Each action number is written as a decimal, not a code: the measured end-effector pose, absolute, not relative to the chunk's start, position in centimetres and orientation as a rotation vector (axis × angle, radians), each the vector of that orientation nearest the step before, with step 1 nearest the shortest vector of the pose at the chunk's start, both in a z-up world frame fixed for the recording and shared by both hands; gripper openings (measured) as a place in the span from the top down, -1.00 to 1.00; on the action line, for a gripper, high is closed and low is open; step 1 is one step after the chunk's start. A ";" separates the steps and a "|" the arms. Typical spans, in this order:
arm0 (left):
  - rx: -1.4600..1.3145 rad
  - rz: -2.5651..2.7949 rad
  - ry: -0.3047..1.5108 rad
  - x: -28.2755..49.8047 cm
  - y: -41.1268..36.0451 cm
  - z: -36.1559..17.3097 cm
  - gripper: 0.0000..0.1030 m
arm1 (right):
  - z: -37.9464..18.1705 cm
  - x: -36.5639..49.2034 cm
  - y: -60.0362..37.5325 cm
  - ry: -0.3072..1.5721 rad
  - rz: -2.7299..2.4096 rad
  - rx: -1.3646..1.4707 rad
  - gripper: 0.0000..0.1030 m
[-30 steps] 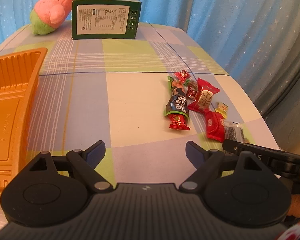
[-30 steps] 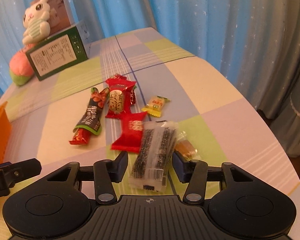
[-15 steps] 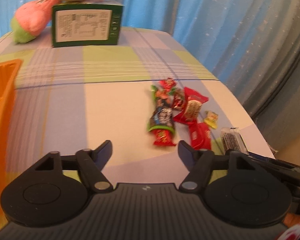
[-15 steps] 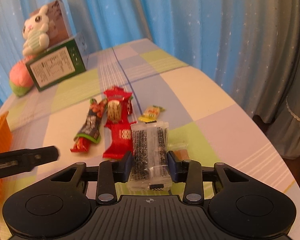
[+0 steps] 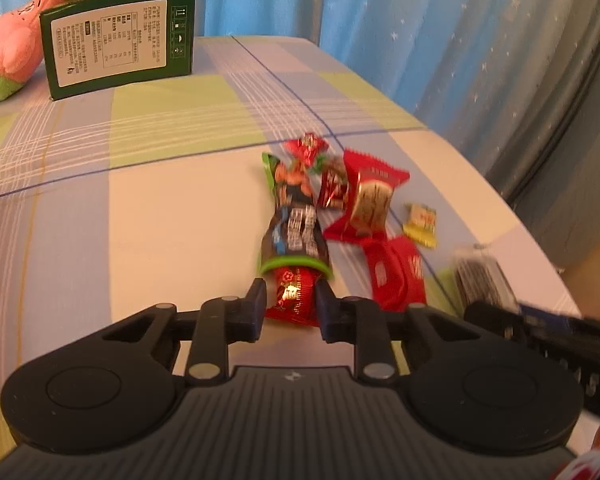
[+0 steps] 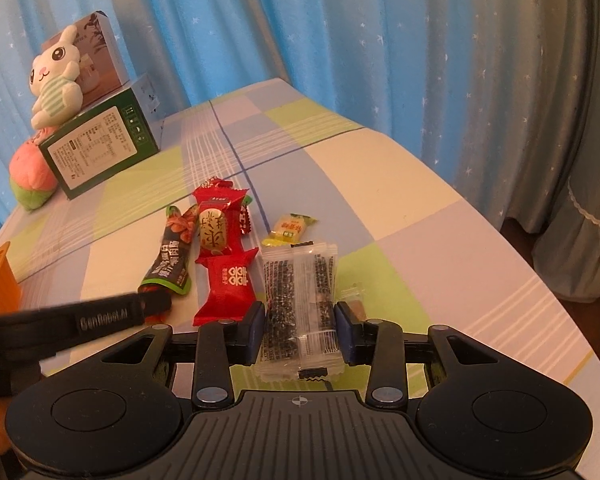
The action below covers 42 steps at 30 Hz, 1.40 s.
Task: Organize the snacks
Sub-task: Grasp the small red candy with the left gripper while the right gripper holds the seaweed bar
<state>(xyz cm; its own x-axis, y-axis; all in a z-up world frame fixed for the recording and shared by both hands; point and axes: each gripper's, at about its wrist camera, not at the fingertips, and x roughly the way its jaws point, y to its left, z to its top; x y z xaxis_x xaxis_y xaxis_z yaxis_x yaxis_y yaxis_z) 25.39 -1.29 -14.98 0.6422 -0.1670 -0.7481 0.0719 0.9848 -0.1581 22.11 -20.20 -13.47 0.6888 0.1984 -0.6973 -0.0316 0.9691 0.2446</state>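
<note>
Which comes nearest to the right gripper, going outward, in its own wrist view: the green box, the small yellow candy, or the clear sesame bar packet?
1. Clear sesame bar packet, between the fingers of the right gripper.
2. Small yellow candy, just beyond the packet's far end.
3. Green box, far off to the left, under the plush rabbit.

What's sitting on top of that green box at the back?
A white plush rabbit sits on the green box, with a printed carton behind it. The box top beneath them is hidden.
</note>
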 end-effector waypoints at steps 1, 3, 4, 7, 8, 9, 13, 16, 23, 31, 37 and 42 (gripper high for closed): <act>-0.107 -0.134 0.870 24.9 -1.2 -14.9 0.55 | -13.5 22.1 -20.2 0.803 0.133 0.222 0.27; -0.091 -0.129 0.878 23.5 -1.0 -14.7 0.63 | -13.5 22.1 -20.1 0.805 0.138 0.226 0.27; -0.083 -0.127 0.881 22.8 -0.8 -14.6 0.63 | -13.5 22.1 -20.1 0.805 0.142 0.227 0.27; -0.059 -0.111 0.886 21.4 -0.4 -14.5 0.61 | -13.5 21.9 -19.8 0.806 0.153 0.222 0.27; -0.053 -0.104 0.884 21.3 -0.3 -14.6 0.61 | -13.6 21.9 -19.7 0.807 0.156 0.219 0.27; -0.048 -0.099 0.883 21.3 -0.2 -14.7 0.59 | -13.6 21.9 -19.6 0.808 0.160 0.218 0.27; -0.012 -0.084 0.870 21.9 -0.3 -15.0 0.54 | -13.6 21.8 -19.5 0.805 0.159 0.205 0.27; 0.000 -0.077 0.867 22.1 -0.2 -15.0 0.55 | -13.7 21.8 -19.4 0.799 0.158 0.198 0.27; -0.022 -0.059 0.859 20.1 0.5 -13.7 0.65 | -13.1 21.1 -18.8 0.774 0.211 0.179 0.27; -0.090 -0.012 0.813 15.7 3.1 -9.3 0.65 | -10.4 18.7 -16.7 0.760 0.285 0.185 0.27; -0.120 0.069 0.778 12.0 7.2 -5.9 0.65 | -7.1 17.0 -12.2 0.722 0.394 0.178 0.27; -0.136 0.147 0.752 9.3 11.9 -3.5 0.65 | -5.4 16.0 -7.3 0.723 0.502 0.182 0.27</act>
